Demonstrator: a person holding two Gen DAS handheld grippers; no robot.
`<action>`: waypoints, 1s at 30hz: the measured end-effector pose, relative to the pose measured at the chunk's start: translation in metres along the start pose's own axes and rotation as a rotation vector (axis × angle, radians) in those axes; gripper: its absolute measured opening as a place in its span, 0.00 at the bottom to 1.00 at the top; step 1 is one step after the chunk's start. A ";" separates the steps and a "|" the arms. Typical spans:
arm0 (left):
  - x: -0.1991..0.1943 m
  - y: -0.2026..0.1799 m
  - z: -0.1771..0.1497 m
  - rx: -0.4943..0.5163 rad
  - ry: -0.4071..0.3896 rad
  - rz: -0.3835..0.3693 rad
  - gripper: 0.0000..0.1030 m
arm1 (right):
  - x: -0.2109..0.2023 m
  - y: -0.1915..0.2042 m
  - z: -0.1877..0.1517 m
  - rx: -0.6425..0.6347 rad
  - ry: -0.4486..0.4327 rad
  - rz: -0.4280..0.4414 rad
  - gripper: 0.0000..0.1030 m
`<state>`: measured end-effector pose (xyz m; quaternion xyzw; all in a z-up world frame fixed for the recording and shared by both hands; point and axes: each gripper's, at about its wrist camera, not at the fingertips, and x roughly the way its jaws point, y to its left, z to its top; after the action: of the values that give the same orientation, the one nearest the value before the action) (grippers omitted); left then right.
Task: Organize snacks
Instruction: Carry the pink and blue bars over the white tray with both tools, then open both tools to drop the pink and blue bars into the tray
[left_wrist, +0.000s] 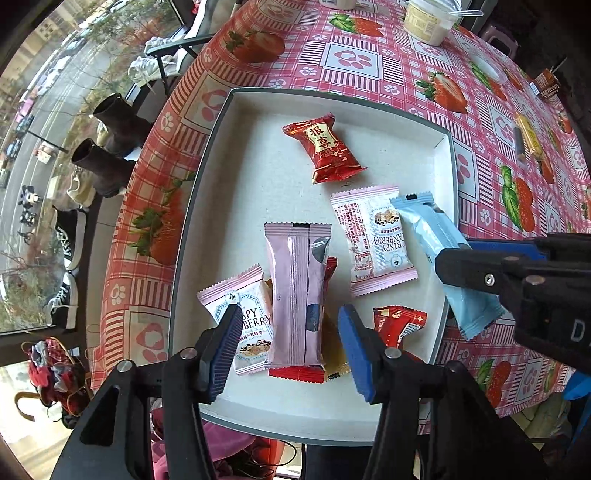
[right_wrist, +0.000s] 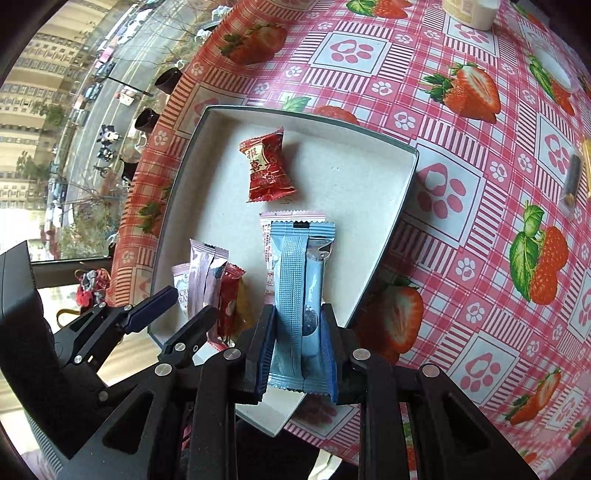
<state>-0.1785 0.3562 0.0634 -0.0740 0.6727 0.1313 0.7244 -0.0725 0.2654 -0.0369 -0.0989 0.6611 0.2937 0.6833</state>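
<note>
The counter (right_wrist: 461, 122), covered by a pink-and-red checked oilcloth printed with strawberries and paw marks, carries a shallow square white cardboard tray with a grey rim (left_wrist: 258, 99), and all the sorted snacks lie in it. Inside the tray, a long lilac foil bar packet (left_wrist: 295, 291) lies flat on top of a small pile, directly below the left gripper (left_wrist: 288, 350). The fingers of that gripper (left_wrist: 221, 354) stand apart, one on each side of the packet and clear of it, so the packet is released. Its long axis runs straight away from the camera, in line with the gap. The right gripper (right_wrist: 297, 347) is clamped on a long pale blue foil bar packet (right_wrist: 301, 295), with the fingers pressing its two long edges near the lower end. This packet also points away along the fingers. It hangs over the tray's right edge, above a white-and-pink cranberry crisp sachet (left_wrist: 373, 243). A red twist-end sweet wrapper (left_wrist: 325, 147) lies alone farther up the tray. Judged from this layout, the coming move is a set-down of the blue packet. The right hand is the nearer one, and the open tray floor lies ahead and to its left.
</note>
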 end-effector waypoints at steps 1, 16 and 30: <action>-0.001 0.004 0.000 -0.016 -0.009 0.005 0.71 | -0.003 -0.004 -0.010 -0.012 0.001 -0.007 0.24; -0.060 0.036 0.050 -0.311 -0.166 -0.286 0.76 | -0.038 -0.019 -0.047 -0.082 -0.153 -0.248 0.99; -0.115 -0.034 0.106 -0.293 -0.276 -0.502 0.77 | -0.056 -0.022 -0.083 -0.194 -0.197 -0.296 0.99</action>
<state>-0.0747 0.3431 0.1844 -0.3226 0.5029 0.0526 0.8001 -0.1285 0.1891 0.0025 -0.2313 0.5380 0.2608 0.7675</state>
